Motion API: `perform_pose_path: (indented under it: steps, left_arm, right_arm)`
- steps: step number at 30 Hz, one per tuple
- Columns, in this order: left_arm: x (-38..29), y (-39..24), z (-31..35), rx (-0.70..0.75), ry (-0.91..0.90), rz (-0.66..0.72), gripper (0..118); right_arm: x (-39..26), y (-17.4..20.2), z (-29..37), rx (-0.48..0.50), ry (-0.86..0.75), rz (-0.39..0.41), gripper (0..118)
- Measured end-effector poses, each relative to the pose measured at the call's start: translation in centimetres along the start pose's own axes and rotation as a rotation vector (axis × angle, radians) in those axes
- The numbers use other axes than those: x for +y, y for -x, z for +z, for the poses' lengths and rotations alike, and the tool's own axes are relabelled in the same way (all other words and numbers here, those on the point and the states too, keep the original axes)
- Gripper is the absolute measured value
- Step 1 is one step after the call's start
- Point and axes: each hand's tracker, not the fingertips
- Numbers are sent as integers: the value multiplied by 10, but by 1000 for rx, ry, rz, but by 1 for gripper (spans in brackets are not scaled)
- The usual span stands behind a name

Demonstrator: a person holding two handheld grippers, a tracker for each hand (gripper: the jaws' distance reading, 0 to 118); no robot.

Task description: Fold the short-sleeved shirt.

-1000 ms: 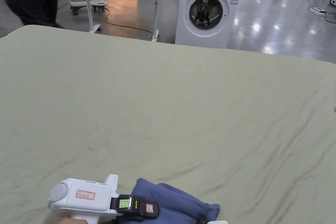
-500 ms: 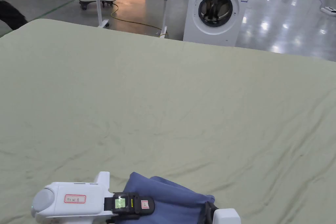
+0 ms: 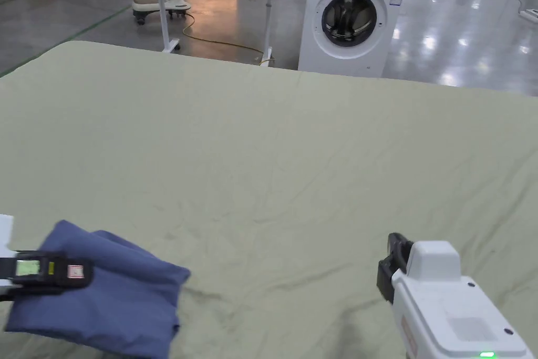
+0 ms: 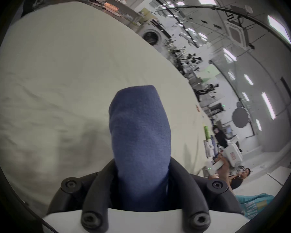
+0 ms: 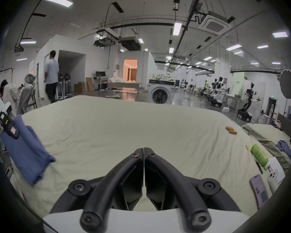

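The folded blue shirt (image 3: 105, 286) is held clamped in the left gripper (image 3: 79, 272) at the lower left of the head view, while the right gripper (image 5: 143, 150), jaws closed and empty, sits lower right; a loosened grip could let the folds fall open.

Bright ceiling lights (image 5: 58, 0); fisheye edges, slight blur.

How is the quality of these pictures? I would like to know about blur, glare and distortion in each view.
Head view: sharp, with ceiling-light glare on the glossy floor beside the washing machine. Left gripper view: strong fisheye bending, and the blue shirt clamped in the left tool is soft, being so near the lens. Right gripper view: fisheye too; the right tool is sharp, while the shirt's lower edge looks smeared.
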Motion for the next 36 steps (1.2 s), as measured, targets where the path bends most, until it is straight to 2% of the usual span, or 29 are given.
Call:
perform_pose_path:
  steps: [5,8,13,17,20,23,24,25,28,31,36]
  left_arm:
    - [33,37,64,214,-42,23,18]
    - [52,54,94,330,-33,19,18]
    - [67,59,120,538,-36,16,18]
    - [74,68,117,598,-22,12,19]
    - [75,73,105,650,-9,10,27]
    - [73,68,96,762,-10,-7,47]
    - [73,67,96,784,-17,-13,58]
    - [73,63,96,817,-21,-26,62]
    - [74,56,101,942,-40,-75,62]
    - [74,43,110,997,-93,-107,62]
    - [69,21,109,921,-171,-141,61]
  right_arm:
    - [23,-31,-3,-64,-42,-19,0]
    - [29,-46,-3,-73,-45,-57,0]
    - [27,-54,-2,-99,-39,-55,0]
    - [22,-51,0,-99,-32,-54,0]
    - [20,-47,1,-93,-28,-58,0]
    - [18,-46,0,-90,-22,-58,0]
    - [18,-46,0,-88,-20,-55,0]
    - [18,-45,0,-90,-22,-46,0]
    - [17,-44,0,-104,-33,17,0]
    - [18,-45,0,-98,-32,15,0]
    - [15,-45,0,-97,-29,20,0]
